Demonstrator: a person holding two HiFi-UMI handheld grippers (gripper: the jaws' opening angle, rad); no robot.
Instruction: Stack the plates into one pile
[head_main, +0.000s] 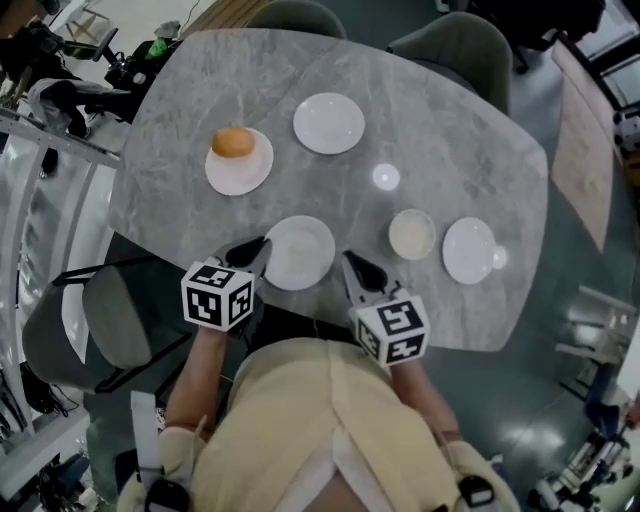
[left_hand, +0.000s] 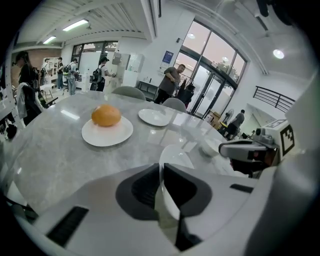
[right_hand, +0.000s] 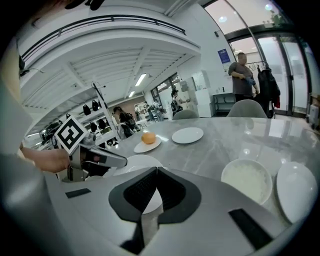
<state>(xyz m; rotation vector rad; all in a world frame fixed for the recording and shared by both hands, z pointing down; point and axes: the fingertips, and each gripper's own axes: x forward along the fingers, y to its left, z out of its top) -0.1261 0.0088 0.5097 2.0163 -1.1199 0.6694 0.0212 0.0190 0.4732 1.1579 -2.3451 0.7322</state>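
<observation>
The left gripper (left_hand: 160, 170) pinches the thin rim of a round glossy white plate (head_main: 300, 252) at the near edge of the veined grey marble table (head_main: 450, 130); the right gripper (right_hand: 153, 172) holds its ribbed black jaws together, empty

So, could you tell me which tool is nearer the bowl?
Right. The right tool sits just left of the bowl; the left tool grips the near plate, farther left.

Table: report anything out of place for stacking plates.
An orange, round food item sits on the far-left plate; nothing can stack flat there until it is removed. A bowl also stands beside the rightmost plate.
</observation>
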